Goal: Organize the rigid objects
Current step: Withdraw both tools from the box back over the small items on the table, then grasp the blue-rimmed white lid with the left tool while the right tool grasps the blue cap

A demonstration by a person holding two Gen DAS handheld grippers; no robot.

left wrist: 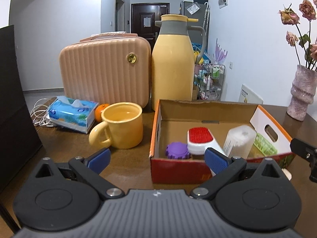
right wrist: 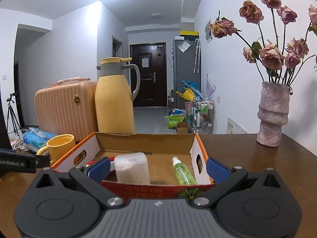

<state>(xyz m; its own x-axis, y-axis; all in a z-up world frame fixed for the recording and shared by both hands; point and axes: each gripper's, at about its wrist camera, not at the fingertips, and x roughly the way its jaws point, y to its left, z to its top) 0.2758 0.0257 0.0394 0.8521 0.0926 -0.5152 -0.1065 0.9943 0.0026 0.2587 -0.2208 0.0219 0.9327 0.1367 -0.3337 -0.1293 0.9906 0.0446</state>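
An open cardboard box (left wrist: pixel 202 110) (right wrist: pixel 146 141) with a red front sits on the brown table. In it lie a purple ridged cap (left wrist: pixel 177 150), a red-and-white brush (left wrist: pixel 200 138), a white swab container (left wrist: pixel 239 140) (right wrist: pixel 131 167) and a green spray bottle (right wrist: pixel 183 171) (left wrist: pixel 264 143). My left gripper (left wrist: pixel 157 158) is open in front of the box's left corner, with nothing between its fingers. My right gripper (right wrist: pixel 157 167) is open just before the box's front wall, also holding nothing. A yellow mug (left wrist: pixel 122 125) (right wrist: pixel 59 144) stands left of the box.
Behind the box stand a yellow thermos jug (left wrist: pixel 172 63) (right wrist: pixel 115 97) and a pink ribbed case (left wrist: pixel 105 69) (right wrist: pixel 67 107). A tissue pack (left wrist: pixel 72 113), an orange (left wrist: pixel 101 112) and white cables (left wrist: pixel 38 113) lie at left. A vase of dried roses (right wrist: pixel 272 113) (left wrist: pixel 302 93) stands at right.
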